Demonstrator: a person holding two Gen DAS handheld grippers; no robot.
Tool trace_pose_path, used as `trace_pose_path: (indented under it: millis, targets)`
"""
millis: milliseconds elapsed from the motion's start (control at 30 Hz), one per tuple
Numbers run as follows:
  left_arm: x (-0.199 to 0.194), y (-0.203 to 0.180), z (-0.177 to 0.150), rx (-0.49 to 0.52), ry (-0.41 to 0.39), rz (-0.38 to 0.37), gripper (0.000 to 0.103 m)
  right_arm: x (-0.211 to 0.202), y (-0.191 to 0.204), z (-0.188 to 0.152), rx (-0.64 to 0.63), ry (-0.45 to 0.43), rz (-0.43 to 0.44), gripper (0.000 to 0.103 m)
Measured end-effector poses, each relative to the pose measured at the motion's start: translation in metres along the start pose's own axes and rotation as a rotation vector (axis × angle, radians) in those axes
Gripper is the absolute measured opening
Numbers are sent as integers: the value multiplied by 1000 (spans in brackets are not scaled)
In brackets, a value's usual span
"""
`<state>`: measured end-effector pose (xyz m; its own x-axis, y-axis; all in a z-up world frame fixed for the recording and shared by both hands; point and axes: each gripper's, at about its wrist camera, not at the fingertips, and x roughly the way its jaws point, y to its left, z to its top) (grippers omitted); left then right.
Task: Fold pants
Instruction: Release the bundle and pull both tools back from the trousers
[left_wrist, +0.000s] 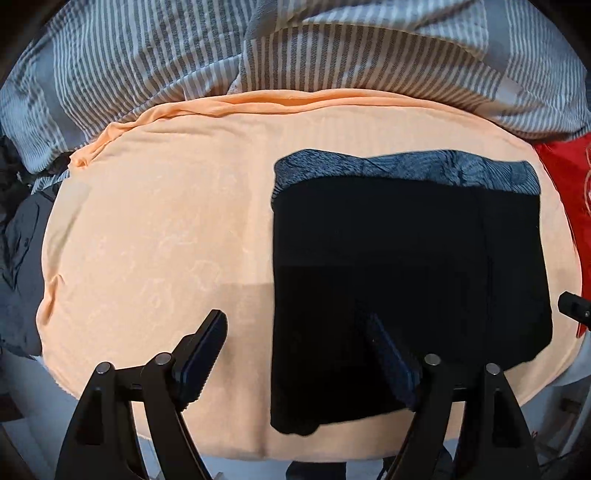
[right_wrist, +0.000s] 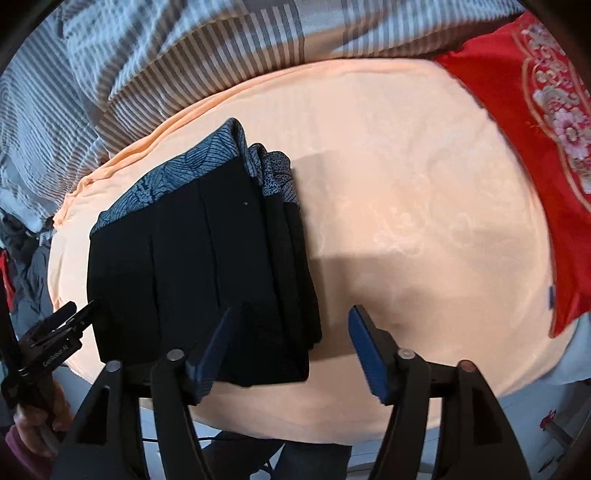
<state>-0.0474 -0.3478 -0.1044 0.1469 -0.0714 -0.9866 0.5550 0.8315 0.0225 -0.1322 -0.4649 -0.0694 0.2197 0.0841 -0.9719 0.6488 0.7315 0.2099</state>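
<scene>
The pants (left_wrist: 406, 258) lie folded into a flat black rectangle with a blue patterned waistband at the far end, on a peach cloth (left_wrist: 166, 221). In the right wrist view the pants (right_wrist: 207, 266) sit left of centre, with stacked fold layers along their right edge. My left gripper (left_wrist: 295, 325) is open and empty above the pants' near left edge; it also shows at the left of the right wrist view (right_wrist: 74, 314). My right gripper (right_wrist: 291, 317) is open and empty above the pants' near right corner; a bit of it shows at the right edge of the left wrist view (left_wrist: 574, 306).
A grey-and-white striped duvet (left_wrist: 295, 55) is bunched along the far side of the peach cloth. A red embroidered pillow (right_wrist: 535, 129) lies at the right. Dark clothes (left_wrist: 22, 240) are heaped at the left. The cloth's near edge (right_wrist: 332, 424) drops off to the floor.
</scene>
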Motion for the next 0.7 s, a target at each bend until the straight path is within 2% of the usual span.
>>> trace_pose_path:
  millis: [33, 633, 667, 700]
  targets:
    - [-2, -1, -3, -4, -5, -1, 102, -2, 3, -1, -6, -7, -6, 76]
    - [-23, -13, -40, 21, 30, -5, 102, -27, 52, -31, -85, -45, -44, 86]
    - [-24, -13, -42, 22, 30, -1, 102, -28, 54, -32, -87, -47, -51, 89]
    - [-26, -13, -45, 23, 31, 0, 102, -30, 57, -33, -91, -48, -57, 96]
